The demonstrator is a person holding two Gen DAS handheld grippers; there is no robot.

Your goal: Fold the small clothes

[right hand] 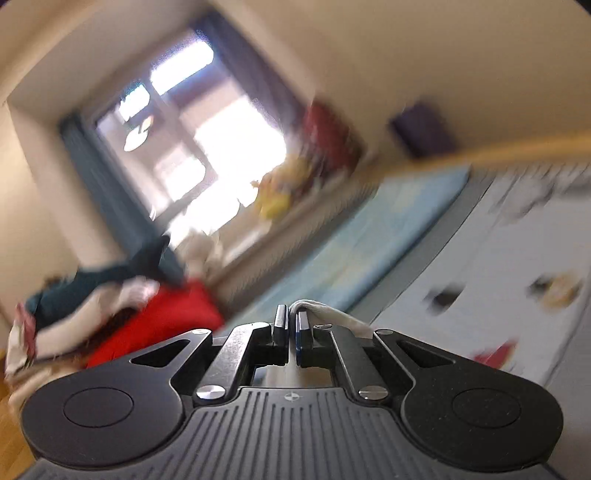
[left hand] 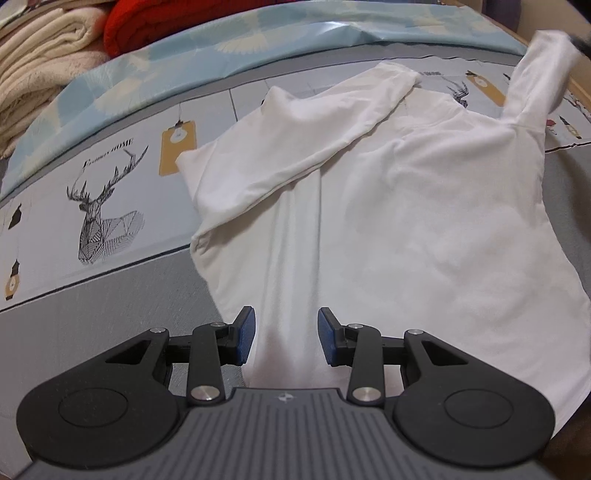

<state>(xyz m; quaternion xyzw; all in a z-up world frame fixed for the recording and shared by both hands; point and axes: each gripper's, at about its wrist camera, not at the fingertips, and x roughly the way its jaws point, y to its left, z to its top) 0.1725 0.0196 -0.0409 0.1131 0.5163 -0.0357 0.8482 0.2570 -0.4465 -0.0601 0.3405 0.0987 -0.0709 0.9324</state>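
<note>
A white long-sleeved top point(left hand: 406, 206) lies flat on the patterned bed sheet point(left hand: 110, 177). Its left sleeve point(left hand: 317, 133) is folded across the body. Its right sleeve point(left hand: 535, 81) is lifted up at the far right. My left gripper point(left hand: 286, 334) is open, just above the top's near hem, holding nothing. My right gripper point(right hand: 291, 328) is shut on the white sleeve's cuff point(right hand: 332, 314), raised off the bed; its view is blurred and tilted.
Folded cream blankets point(left hand: 40, 62) and a red blanket point(left hand: 177, 26) are stacked at the bed's far left, the red one also in the right wrist view point(right hand: 155, 325). A light blue cover point(left hand: 258, 40) lies along the far side. A window point(right hand: 192, 140) is behind.
</note>
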